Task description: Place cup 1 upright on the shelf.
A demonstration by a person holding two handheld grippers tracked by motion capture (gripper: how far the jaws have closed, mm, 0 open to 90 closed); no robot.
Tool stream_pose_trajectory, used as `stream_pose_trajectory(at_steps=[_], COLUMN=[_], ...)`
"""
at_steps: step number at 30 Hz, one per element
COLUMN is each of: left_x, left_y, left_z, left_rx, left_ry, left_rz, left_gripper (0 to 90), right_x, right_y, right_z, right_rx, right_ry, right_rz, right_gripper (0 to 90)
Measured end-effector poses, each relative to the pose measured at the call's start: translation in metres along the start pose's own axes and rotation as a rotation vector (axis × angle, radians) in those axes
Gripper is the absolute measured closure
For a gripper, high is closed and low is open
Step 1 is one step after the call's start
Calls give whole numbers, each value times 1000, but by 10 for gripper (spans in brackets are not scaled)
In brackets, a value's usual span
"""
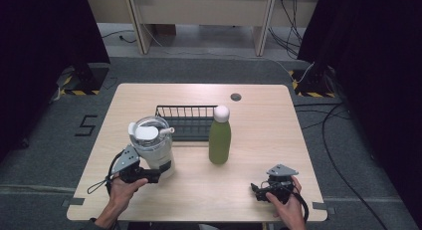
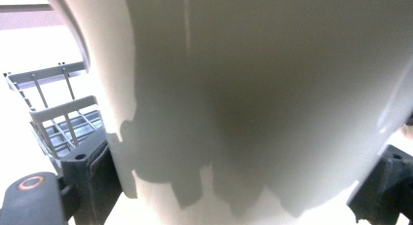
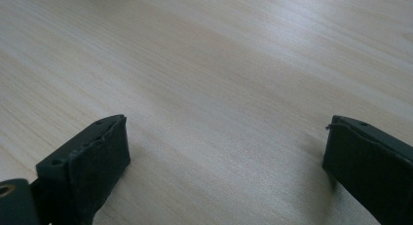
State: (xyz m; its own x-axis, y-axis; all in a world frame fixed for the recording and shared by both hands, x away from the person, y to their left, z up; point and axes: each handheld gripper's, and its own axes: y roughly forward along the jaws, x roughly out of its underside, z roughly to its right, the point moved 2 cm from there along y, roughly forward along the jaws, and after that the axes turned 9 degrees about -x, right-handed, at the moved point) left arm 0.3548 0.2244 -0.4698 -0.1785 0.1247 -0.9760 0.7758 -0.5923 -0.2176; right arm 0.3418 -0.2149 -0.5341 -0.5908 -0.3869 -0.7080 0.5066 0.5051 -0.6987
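Your left hand-held gripper [image 1: 152, 175] sits at the base of the white jug [image 1: 153, 145], which stands at the counter's [image 1: 259, 135] front left, just before the black wire rack [image 1: 186, 121]. In the left gripper view the jug's wall [image 2: 253, 98] lies between both jaws, hiding its lid and most of the rack [image 2: 58, 122]; whether the pads press it you cannot tell. Your right hand-held gripper [image 3: 224, 157] rests released, jaws wide over bare wood, well apart from the green bottle [image 1: 219, 138].
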Motion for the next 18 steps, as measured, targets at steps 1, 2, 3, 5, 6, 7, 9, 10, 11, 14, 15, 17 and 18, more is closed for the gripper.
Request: stream_pose_trajectory(at_steps=[1,2,3,5,6,7,9,10,11,14,15,17,18], left_x=[-3,-3,-5,-8,-10,-12,-15,-15,-18,-21,-22,-25,-26], left_y=[2,2,2,3,4,4,5,5,7,8,9,11,12], left_z=[-2,-2,-3,-5,-5,-6,-7,-7,-7,-8,-8,-10,-10], left_rx=[-5,-5,-8,-4,-2,-3,-7,-7,-4,-6,-4,-1,-1], left_ry=[7,7,10,5,3,3,10,10,10,14,12,12,12], left_rz=[-1,-1,1,0,1,3,4,4,6,6,6,4,2], left_gripper=[106,105,105,106,106,105,106,106,106,106,106,106,106], right_x=[0,0,0,0,0,0,0,0,0,0,0,0,0], right_y=[0,0,0,0,0,0,0,0,0,0,0,0,0], right_z=[0,0,0,0,0,0,0,0,0,0,0,0,0], right_rx=[0,0,0,0,0,0,0,0,0,0,0,0,0], right_ry=[0,0,0,0,-1,0,-1,-1,-1,0,0,0,0], right_rz=[0,0,0,0,0,0,0,0,0,0,0,0,0], right_gripper=[31,31,31,31,31,31,31,31,31,31,31,31,31])
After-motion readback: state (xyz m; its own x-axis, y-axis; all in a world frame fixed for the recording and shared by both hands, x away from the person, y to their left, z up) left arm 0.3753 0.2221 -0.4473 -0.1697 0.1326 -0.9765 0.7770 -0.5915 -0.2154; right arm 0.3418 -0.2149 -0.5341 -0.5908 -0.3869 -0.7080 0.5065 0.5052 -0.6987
